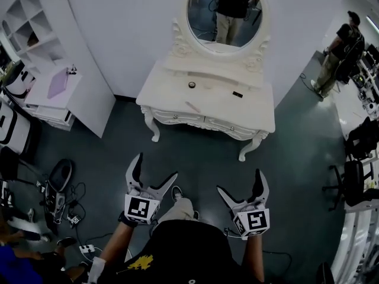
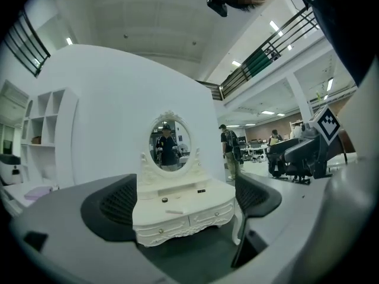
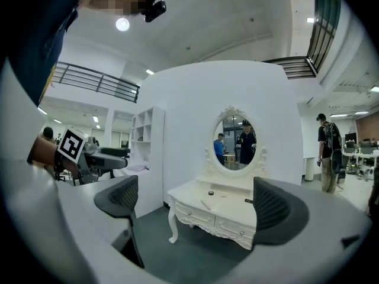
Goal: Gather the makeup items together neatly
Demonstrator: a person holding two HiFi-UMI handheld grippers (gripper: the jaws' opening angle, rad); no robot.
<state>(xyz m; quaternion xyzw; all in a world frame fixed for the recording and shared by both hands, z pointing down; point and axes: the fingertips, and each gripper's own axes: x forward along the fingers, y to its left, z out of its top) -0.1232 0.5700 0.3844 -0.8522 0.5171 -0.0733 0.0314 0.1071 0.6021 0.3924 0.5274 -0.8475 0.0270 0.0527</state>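
both grippers up in front of the white dressing table [image 1: 204, 122], well short of it; left gripper [image 1: 156, 167] has its fingers spread wide with nothing between them; right gripper [image 1: 239, 182] likewise, fingers released and empty; each marker cube shows a black-and-white square pattern; the makeup items sit scattered on the tabletop [image 1: 251, 116]: a small dark round jar [image 1: 192, 85] towards the back, a small black item [image 1: 237, 94] to its right, a slim pale stick [image 1: 192, 106] nearer the front edge, all apart from one another; any print on them is too small to read; the oval mirror [image 1: 225, 13] reflects a standing person.
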